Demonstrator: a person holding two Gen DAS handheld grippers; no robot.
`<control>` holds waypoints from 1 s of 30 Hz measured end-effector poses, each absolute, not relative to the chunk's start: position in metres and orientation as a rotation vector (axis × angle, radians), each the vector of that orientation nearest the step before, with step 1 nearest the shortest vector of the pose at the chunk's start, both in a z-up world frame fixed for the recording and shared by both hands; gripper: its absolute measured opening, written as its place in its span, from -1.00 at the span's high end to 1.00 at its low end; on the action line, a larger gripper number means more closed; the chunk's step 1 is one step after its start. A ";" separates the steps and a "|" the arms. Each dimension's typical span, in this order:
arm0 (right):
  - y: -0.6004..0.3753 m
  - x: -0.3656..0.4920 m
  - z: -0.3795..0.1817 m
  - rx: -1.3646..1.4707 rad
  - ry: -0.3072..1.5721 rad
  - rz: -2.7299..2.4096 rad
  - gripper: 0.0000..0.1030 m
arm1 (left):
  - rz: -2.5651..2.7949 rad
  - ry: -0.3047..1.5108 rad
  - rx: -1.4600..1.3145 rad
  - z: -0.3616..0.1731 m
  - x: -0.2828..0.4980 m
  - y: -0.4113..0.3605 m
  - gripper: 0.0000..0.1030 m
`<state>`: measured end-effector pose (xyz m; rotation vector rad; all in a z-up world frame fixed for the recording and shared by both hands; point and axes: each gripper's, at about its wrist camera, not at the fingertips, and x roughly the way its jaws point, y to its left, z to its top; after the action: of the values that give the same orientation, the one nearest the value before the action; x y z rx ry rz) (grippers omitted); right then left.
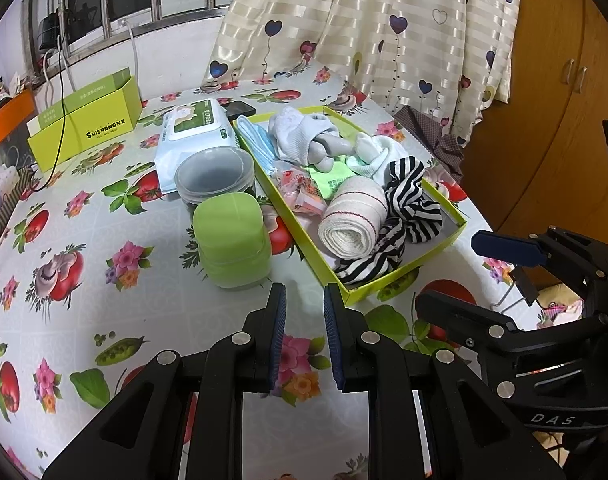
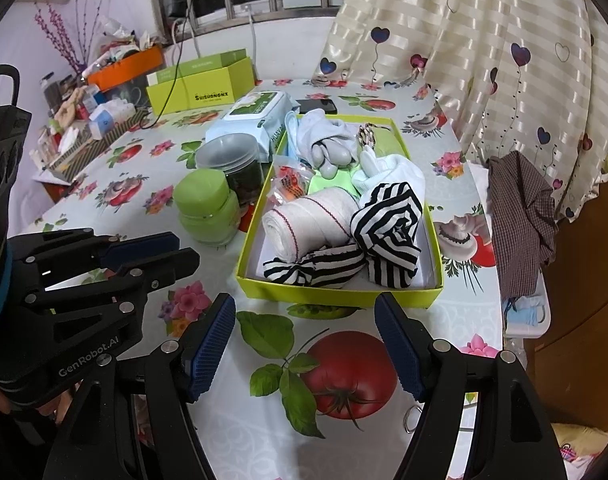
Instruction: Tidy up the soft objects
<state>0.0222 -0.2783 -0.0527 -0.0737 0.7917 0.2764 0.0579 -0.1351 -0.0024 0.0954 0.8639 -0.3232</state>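
Observation:
A lime-green shallow box (image 1: 404, 276) (image 2: 336, 294) on the table holds soft things: a rolled white bandage (image 1: 354, 218) (image 2: 304, 220), black-and-white striped cloth (image 1: 412, 200) (image 2: 388, 232), white socks (image 1: 300, 130) (image 2: 324, 128), blue masks (image 1: 256, 140) and small packets (image 1: 300, 192). My left gripper (image 1: 304, 308) is open by a narrow gap and empty, just short of the box's near corner. My right gripper (image 2: 306, 326) is wide open and empty, in front of the box's near wall. Each gripper shows in the other's view, the right one (image 1: 516, 264) and the left one (image 2: 156, 252).
A green-lidded jar (image 1: 232, 236) (image 2: 206, 210) and a clear lidded tub (image 1: 214, 176) stand left of the box. A wet-wipes pack (image 1: 196, 132), a phone (image 1: 240, 109) and a green carton (image 1: 84, 120) lie behind. A checked cloth (image 2: 520, 216) hangs at the table's right edge.

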 end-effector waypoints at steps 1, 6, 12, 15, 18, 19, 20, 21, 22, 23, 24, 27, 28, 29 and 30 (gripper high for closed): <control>-0.278 0.022 -0.053 -0.074 0.792 0.276 -0.41 | -0.324 0.864 0.096 -0.002 0.058 -0.135 0.61; -0.277 0.022 -0.052 -0.074 0.791 0.278 -0.41 | -0.324 0.865 0.095 -0.003 0.058 -0.136 0.61; -0.277 0.022 -0.052 -0.074 0.791 0.278 -0.41 | -0.325 0.864 0.096 -0.002 0.058 -0.135 0.61; -0.276 0.022 -0.052 -0.075 0.792 0.278 -0.41 | -0.326 0.865 0.093 -0.003 0.058 -0.135 0.61; -0.274 0.022 -0.051 -0.078 0.789 0.279 -0.41 | -0.324 0.865 0.095 -0.003 0.058 -0.135 0.61; -0.274 0.022 -0.051 -0.078 0.789 0.280 -0.41 | -0.325 0.865 0.094 -0.003 0.058 -0.135 0.61; -0.274 0.022 -0.051 -0.078 0.789 0.280 -0.41 | -0.326 0.865 0.094 -0.003 0.058 -0.135 0.61; -0.274 0.022 -0.051 -0.078 0.790 0.279 -0.41 | -0.326 0.865 0.094 -0.003 0.058 -0.135 0.61; -0.274 0.022 -0.051 -0.078 0.790 0.280 -0.41 | -0.325 0.865 0.095 -0.003 0.059 -0.135 0.61; -0.274 0.022 -0.051 -0.078 0.791 0.279 -0.41 | -0.325 0.865 0.095 -0.003 0.059 -0.135 0.61; -0.274 0.022 -0.051 -0.078 0.790 0.279 -0.41 | -0.326 0.865 0.095 -0.003 0.059 -0.135 0.61; -0.273 0.022 -0.051 -0.078 0.790 0.279 -0.41 | -0.327 0.866 0.095 -0.003 0.059 -0.135 0.61; -0.273 0.022 -0.051 -0.078 0.790 0.278 -0.41 | -0.328 0.867 0.095 -0.004 0.059 -0.135 0.61; -0.273 0.022 -0.051 -0.079 0.790 0.279 -0.41 | -0.327 0.866 0.096 -0.004 0.059 -0.135 0.61; -0.273 0.022 -0.051 -0.079 0.789 0.280 -0.41 | -0.326 0.866 0.096 -0.004 0.059 -0.135 0.61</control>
<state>0.0224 -0.2735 -0.0513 -0.0785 0.7890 0.2796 0.0588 -0.1354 -0.0036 0.0965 0.8660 -0.3261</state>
